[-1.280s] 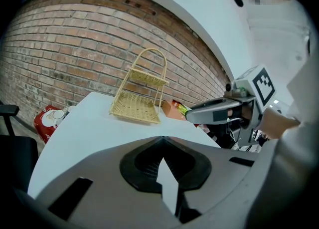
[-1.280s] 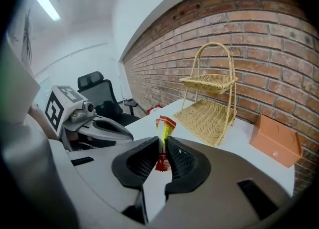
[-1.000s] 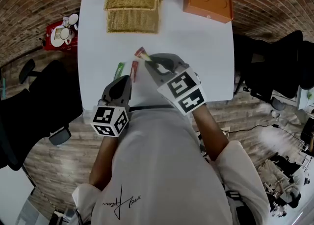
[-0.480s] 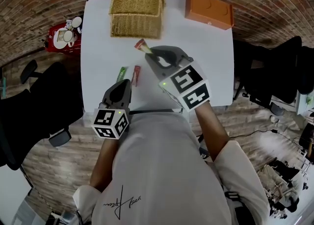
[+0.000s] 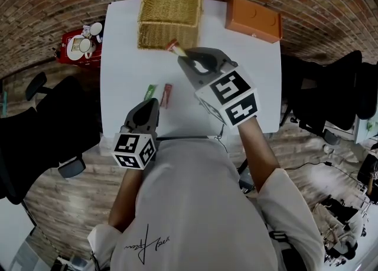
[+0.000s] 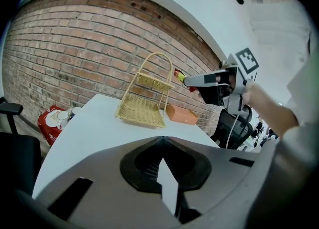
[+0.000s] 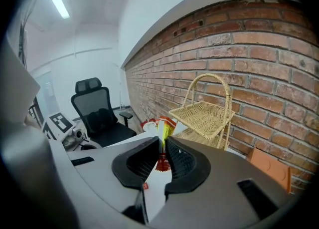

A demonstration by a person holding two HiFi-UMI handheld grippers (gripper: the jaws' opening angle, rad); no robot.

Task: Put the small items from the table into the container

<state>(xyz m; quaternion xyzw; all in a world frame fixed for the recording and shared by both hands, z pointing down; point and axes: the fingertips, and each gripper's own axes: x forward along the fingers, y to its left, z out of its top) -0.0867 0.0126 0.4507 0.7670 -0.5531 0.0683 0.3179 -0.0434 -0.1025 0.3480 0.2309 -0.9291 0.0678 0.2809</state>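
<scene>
Woven wicker basket [image 5: 170,7], rough and straw-like, on a smooth, matt white table [image 5: 124,69] against a coarse brick wall [image 6: 75,58]. The left gripper [image 5: 155,102] and right gripper [image 5: 184,58] show matt grey plastic shells with ribbed black pads [image 7: 182,162]; the sachet [image 7: 163,129] looks glossy; the floor [image 5: 65,205] is wood plank.

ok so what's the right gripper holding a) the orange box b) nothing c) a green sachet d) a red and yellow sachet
d: its own view shows the right gripper clamped on a red and yellow sachet, close in front of the wicker basket.
</scene>
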